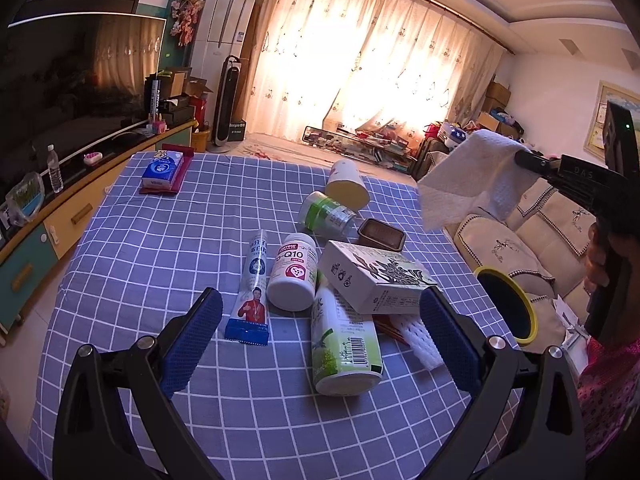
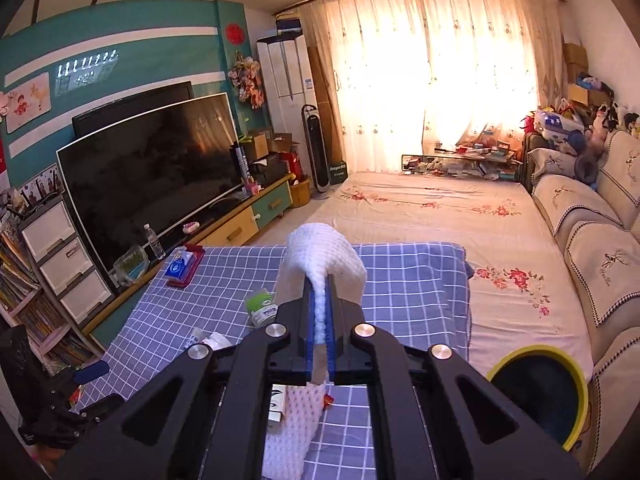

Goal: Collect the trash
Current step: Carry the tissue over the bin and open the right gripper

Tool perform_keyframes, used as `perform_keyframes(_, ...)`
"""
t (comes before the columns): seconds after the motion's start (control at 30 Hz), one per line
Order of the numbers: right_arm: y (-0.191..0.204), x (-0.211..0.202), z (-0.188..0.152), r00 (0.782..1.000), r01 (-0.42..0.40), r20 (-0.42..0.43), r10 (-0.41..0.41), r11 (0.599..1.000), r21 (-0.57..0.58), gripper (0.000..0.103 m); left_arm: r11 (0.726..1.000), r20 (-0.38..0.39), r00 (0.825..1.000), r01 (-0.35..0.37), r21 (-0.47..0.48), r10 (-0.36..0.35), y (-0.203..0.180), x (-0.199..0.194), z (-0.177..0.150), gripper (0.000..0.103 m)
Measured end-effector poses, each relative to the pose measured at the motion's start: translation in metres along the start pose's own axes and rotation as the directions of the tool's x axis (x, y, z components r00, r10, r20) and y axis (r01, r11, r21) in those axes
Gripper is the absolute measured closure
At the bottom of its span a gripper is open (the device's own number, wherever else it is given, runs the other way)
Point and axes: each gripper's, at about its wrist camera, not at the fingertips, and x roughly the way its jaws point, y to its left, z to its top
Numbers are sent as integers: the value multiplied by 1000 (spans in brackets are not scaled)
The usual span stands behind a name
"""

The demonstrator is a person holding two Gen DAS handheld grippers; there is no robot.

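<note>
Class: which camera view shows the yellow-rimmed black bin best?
The right wrist view: the yellow-rimmed black bin appears large, its dark opening visible beside the sofa. The left wrist view shows the bin smaller, at the table's edge, partly behind a tong finger.

Sunlit cream curtains [image 2: 432, 80] glow; a dark television [image 2: 148, 172] fronts the teal wall [image 2: 120, 36]; sofa [image 2: 592, 248] at right.

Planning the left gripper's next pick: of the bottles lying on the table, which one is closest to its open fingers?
The green-and-white labelled bottle with the barcode. It lies between the left gripper's open fingers, nearer than the Q10 bottle and the green-capped jar beyond.
</note>
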Motion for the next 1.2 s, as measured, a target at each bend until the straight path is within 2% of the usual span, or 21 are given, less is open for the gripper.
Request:
perform_keyframes(0.27,-61,-22,-17,994,112,-10,-112,990,87,98,1000,-10,1000,1,14,0,-7,3,2,6)
perform_keyframes(0.47,-118,-34,-43,976,219,-48,-214,961,170,97,999,-31,999,9,41,-8,-20,13,2,6)
perform_keyframes(0.7,-177,-27,-80,925,378,-138,-354,899,223,97,997,-56,998,22,70,-18,-35,25,2,6)
perform_keyframes(0.8,-202,-19,-99,902,425,-189,-387,871,247,97,996,-68,998,26,80,-21,-40,29,2,6)
perform_keyframes(1.03,-243,6,-138,860,491,-306,-409,828,273,97,995,-83,996,29,94,-22,-47,38,3,6)
perform_keyframes(1.2,-256,20,-157,840,515,-354,-411,811,279,96,994,-94,995,30,101,-21,-51,44,3,6)
